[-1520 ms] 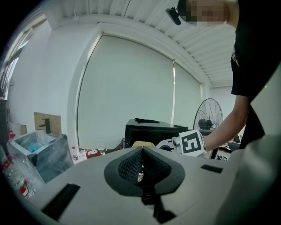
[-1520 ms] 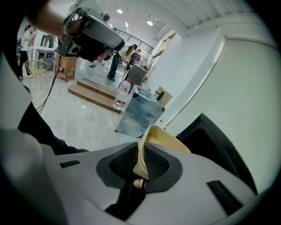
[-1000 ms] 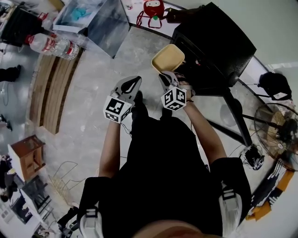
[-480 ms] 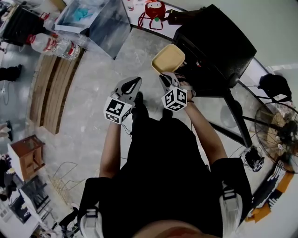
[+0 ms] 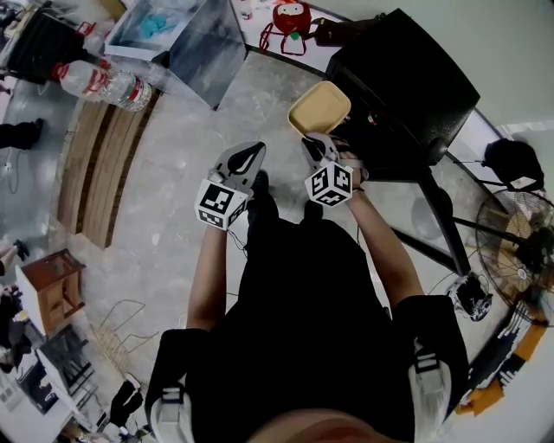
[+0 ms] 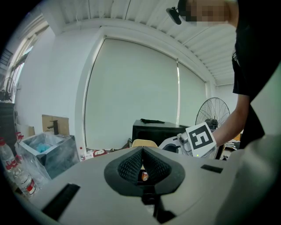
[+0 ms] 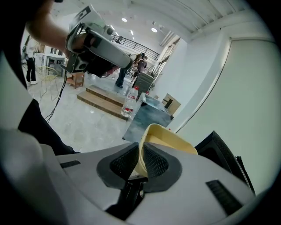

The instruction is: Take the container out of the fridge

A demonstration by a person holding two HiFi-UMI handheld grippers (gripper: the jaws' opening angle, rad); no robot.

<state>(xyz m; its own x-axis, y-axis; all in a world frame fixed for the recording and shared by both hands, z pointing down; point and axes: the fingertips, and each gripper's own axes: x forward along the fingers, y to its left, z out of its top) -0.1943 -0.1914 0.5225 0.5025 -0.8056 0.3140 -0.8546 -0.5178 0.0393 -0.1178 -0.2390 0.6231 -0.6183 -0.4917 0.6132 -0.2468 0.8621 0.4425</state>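
Observation:
A pale yellow container (image 5: 318,107) hangs in the air beside the small black fridge (image 5: 407,86), held by its near rim. My right gripper (image 5: 315,144) is shut on that rim; in the right gripper view the container (image 7: 169,138) wall is pinched between the ribbed pads (image 7: 152,161). My left gripper (image 5: 245,156) is level with it on the left, jaws together with nothing between them. In the left gripper view the fridge (image 6: 159,130) stands ahead, with the container (image 6: 144,143) and my right gripper's marker cube (image 6: 200,138) in front of it.
A grey-blue bin (image 5: 177,39) and water bottles (image 5: 102,85) stand at the upper left by low wooden steps (image 5: 93,169). A red bag (image 5: 289,17) lies behind. A floor fan (image 5: 520,247) is at the right, a wooden stool (image 5: 50,290) at the left.
The right gripper and the yellow container have shifted slightly right and away from me. The left gripper has barely moved.

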